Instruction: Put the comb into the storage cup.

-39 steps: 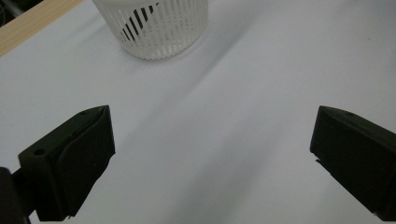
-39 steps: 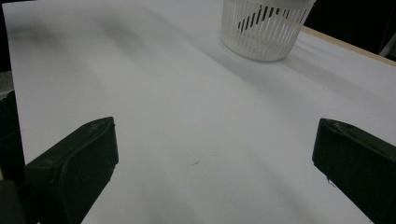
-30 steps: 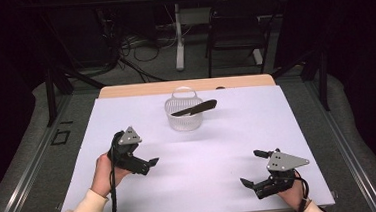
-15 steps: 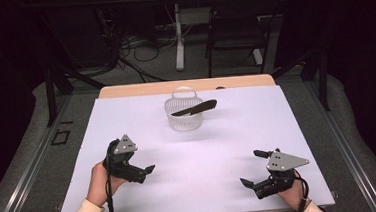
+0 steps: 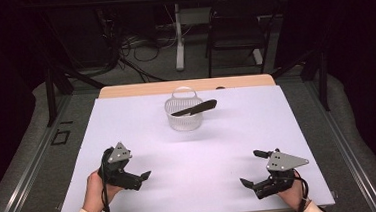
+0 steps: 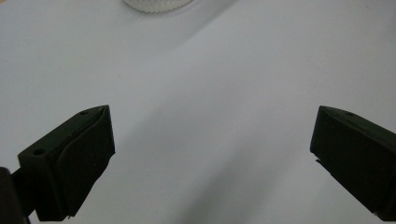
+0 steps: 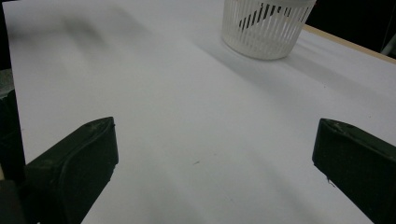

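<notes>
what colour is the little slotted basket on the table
White. The basket shows best in the right gripper view, its slotted wall clear against the table.

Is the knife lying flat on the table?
No. In the high view the knife rests across the top of the white basket, not on the table.

White slotted basket (image 5: 185, 117), black knife (image 5: 194, 108)
</notes>
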`<state>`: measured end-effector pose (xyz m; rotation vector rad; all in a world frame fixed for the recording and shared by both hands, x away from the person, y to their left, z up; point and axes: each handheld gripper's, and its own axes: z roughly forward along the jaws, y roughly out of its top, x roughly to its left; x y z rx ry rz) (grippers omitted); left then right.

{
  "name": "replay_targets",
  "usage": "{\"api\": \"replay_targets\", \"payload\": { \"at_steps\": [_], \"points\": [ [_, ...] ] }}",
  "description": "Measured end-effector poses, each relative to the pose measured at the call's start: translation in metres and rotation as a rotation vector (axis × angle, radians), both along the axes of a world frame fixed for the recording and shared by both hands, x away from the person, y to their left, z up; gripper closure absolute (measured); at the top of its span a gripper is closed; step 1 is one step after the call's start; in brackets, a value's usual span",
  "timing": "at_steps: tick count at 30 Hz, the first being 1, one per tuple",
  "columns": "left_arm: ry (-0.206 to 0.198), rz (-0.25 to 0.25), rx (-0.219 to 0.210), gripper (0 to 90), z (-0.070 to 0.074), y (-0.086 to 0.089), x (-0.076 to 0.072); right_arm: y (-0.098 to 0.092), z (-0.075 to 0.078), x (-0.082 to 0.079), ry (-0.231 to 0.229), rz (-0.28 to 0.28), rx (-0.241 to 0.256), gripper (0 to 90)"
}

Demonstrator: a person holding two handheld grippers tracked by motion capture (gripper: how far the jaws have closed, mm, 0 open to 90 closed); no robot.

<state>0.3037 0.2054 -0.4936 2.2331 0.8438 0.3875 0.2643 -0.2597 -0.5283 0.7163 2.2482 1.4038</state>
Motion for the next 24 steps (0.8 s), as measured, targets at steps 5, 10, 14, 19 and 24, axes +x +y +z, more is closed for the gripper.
{"api": "replay_targets", "payload": {
  "at_steps": [5,10,14,19,24],
  "points": [
    [-0.002,0.009,-0.006,0.0,-0.003,0.002,-0.004,0.0,0.0,0.0,0.001,0.001,-0.001,0.0],
    [-0.007,0.017,-0.019,0.0,-0.006,0.004,-0.008,0.0,0.0,0.0,0.001,0.001,0.0,0.0],
    [-0.013,0.017,-0.023,0.0,-0.009,0.005,-0.012,0.0,0.0,0.0,0.002,0.002,-0.001,0.0],
    [-0.013,0.029,-0.04,0.0,-0.013,0.007,-0.016,0.0,0.0,0.0,0.004,0.001,-0.002,0.0],
    [-0.019,0.032,-0.049,0.0,-0.017,0.009,-0.02,0.0,0.0,0.0,0.005,0.001,-0.002,0.0]
  ]
}}
